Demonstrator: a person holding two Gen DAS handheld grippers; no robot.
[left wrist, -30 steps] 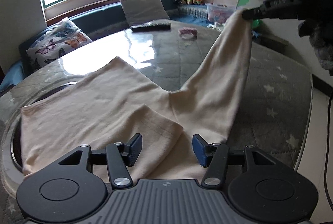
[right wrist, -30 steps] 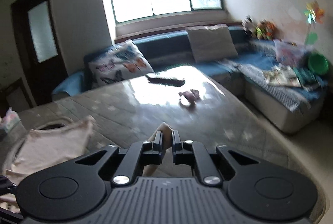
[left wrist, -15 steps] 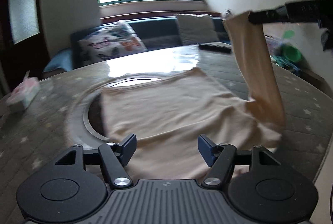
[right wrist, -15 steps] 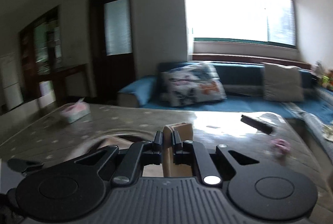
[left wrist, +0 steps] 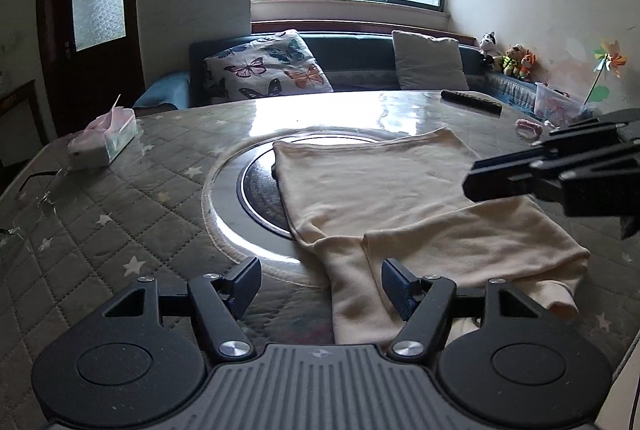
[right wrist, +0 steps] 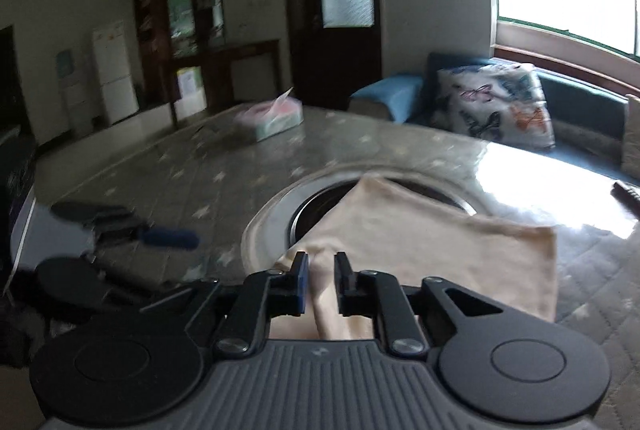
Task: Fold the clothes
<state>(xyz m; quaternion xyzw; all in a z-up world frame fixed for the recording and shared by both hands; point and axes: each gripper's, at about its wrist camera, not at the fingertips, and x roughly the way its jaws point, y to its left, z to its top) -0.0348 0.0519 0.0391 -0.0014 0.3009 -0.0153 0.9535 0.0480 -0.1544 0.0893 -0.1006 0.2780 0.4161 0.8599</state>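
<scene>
A cream garment [left wrist: 408, 198] lies on the quilted grey table [left wrist: 132, 218], partly over the round metal inset [left wrist: 256, 190]. One sleeve is folded across its near part [left wrist: 472, 246]. My left gripper [left wrist: 320, 284] is open and empty, low at the garment's near edge. My right gripper [right wrist: 320, 282] hovers over the garment [right wrist: 432, 254] with its jaws slightly apart and cloth lying loose between them. It also shows in the left wrist view [left wrist: 560, 174], above the garment's right side.
A tissue box [left wrist: 104, 142] and glasses [left wrist: 36, 190] lie at the table's left. A remote [left wrist: 472, 101] and a pink object [left wrist: 528, 128] lie at the far right. A sofa with cushions [left wrist: 272, 70] stands behind the table.
My right gripper carried the lifted sleeve across the garment, lowered it and opened a little, letting it go. The sleeve now lies folded flat. My left gripper shifted left, still open.
</scene>
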